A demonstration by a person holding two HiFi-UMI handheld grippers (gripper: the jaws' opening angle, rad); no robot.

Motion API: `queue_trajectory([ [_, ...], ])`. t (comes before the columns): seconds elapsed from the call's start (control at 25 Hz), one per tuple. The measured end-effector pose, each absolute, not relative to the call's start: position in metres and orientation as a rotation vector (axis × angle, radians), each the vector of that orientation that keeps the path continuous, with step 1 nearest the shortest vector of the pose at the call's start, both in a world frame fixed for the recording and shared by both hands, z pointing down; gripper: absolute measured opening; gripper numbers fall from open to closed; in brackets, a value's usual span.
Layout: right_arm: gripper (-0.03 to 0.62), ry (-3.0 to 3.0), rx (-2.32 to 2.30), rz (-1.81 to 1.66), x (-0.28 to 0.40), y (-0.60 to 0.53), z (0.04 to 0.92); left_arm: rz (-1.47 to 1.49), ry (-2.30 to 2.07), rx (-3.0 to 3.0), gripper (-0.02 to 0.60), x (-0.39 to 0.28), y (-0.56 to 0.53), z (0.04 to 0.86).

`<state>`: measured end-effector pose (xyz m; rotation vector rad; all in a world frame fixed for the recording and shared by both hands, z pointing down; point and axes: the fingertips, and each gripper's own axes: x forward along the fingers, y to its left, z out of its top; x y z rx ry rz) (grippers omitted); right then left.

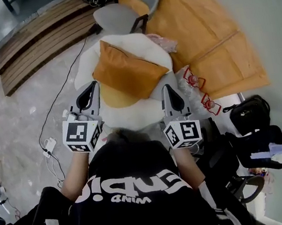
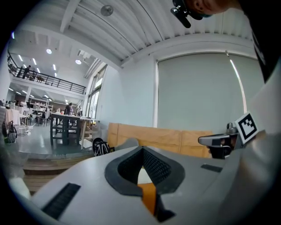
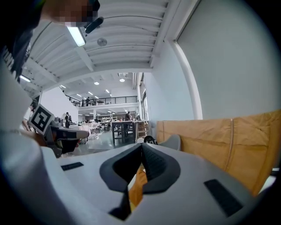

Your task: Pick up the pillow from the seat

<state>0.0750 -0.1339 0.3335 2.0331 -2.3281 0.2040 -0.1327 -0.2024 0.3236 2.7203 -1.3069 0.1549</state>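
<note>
Both grippers closed and empty: left gripper [image 1: 93, 84] and right gripper [image 1: 167, 87] have jaws fully together, nothing pinched, each held over the near edge of the white seat [image 1: 131, 115]. Orange pillow [image 1: 126, 72] lies on that seat, tilted, between and just beyond the 2 jaw tips, not touched by either. 1 grey chair [image 1: 130, 10] stands behind the seat.

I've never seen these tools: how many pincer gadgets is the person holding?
2: the left gripper by the orange pillow's left corner, the right gripper by its right corner.
</note>
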Motion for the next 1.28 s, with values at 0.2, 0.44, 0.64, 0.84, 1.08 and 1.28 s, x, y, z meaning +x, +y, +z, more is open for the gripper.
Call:
queue_trajectory([
  [0.2, 0.021, -2.303, 2.079, 0.196, 0.092, -0.139, 0.331, 0.145, -1.288, 2.771, 0.009, -0.115, -0.217, 0.32],
  [0.44, 0.021, -2.304, 2.103, 0.181, 0.108, -0.15, 0.32, 0.131, -1.296, 2.773, 0.009, -0.102, -0.226, 0.302],
  [0.64, 0.021, -2.324, 2.082, 0.187, 0.11, -0.165, 0.321, 0.154, -1.297, 2.775, 0.009, -0.096, -0.239, 0.302],
  [0.84, 0.021, -2.327, 2.057, 0.229, 0.113, -0.177, 0.333, 0.199, -1.284, 2.762, 0.009, -0.088, -0.249, 0.313],
  [1.08, 0.021, -2.316, 2.045, 0.284, 0.123, -0.192, 0.357, 0.273, -1.248, 2.732, 0.009, -0.074, -0.263, 0.34],
  [1.28, 0.021, -2.289, 2.045, 0.334, 0.136, -0.208, 0.398, 0.314, -1.228, 2.746, 0.009, -0.062, -0.287, 0.378],
])
